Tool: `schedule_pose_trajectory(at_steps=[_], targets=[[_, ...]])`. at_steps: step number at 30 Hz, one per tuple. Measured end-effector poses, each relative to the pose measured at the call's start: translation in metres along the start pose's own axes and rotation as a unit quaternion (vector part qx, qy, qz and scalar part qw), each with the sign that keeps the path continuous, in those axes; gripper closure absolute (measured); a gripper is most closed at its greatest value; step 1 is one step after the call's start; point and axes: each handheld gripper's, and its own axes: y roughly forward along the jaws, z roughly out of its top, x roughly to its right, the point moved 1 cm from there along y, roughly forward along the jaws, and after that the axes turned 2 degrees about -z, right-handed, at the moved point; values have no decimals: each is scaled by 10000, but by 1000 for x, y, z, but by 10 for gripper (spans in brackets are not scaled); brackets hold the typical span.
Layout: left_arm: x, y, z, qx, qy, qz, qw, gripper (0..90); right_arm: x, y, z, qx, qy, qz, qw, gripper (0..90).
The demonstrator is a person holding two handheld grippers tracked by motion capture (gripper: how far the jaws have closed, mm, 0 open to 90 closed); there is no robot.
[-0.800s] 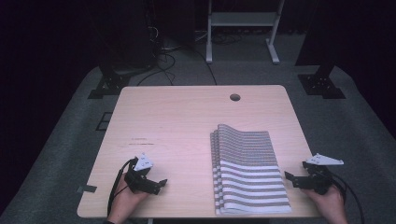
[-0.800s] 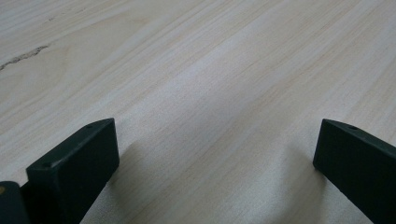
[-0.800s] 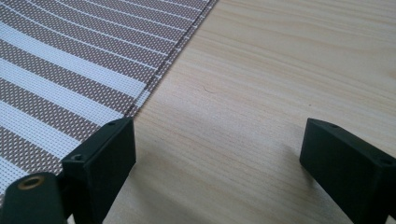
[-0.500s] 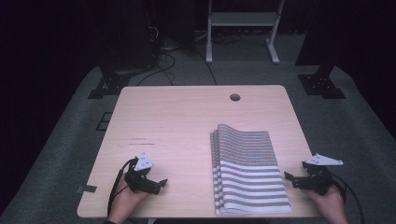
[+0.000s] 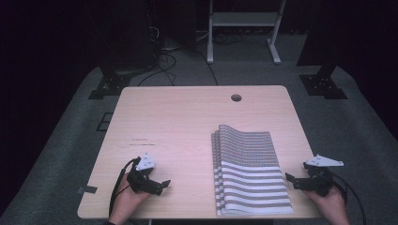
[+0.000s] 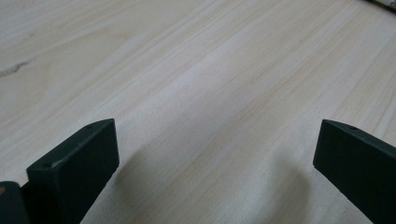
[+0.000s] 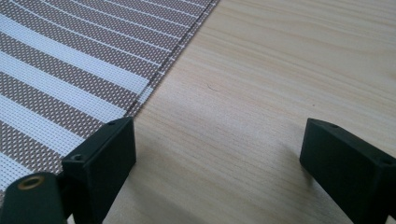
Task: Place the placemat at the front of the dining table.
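The striped placemat (image 5: 251, 171) lies flat on the right half of the counter (image 5: 178, 122), its long axis running from the near edge away from the person, the far end slightly curled. The right gripper (image 5: 293, 180) rests just beside its right edge, jaws spread and empty. The left gripper (image 5: 159, 186) sits well apart at the near left, jaws spread over bare wood.

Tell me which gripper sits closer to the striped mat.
The right gripper: it rests just off the striped mat's right edge, fingers open. The left gripper lies well across bare table.
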Motion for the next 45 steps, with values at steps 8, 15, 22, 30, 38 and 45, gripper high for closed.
schedule_pose_trajectory(at_steps=[8, 15, 22, 30, 38, 45], targets=[[3, 1, 7, 53, -30, -118, 9999, 0, 0, 0, 0, 3, 5, 6, 10000, 93], [9, 0, 18, 160, 22, -236, 9996, 0, 0, 0, 0, 1, 1, 3, 10000, 93], [13, 1, 29, 294, 114, -320, 9990, 0, 0, 0, 0, 0, 2, 2, 10000, 93], [16, 2, 38, 341, 137, -466, 9982, 0, 0, 0, 0, 1, -1, 1, 10000, 93], [20, 6, 50, 409, 173, -573, 9974, 0, -1, 0, 0, -2, -21, 18, 10000, 93], [25, 12, 63, 478, 172, -672, 9964, 0, -1, 0, 0, 1, -45, 41, 10000, 93]])
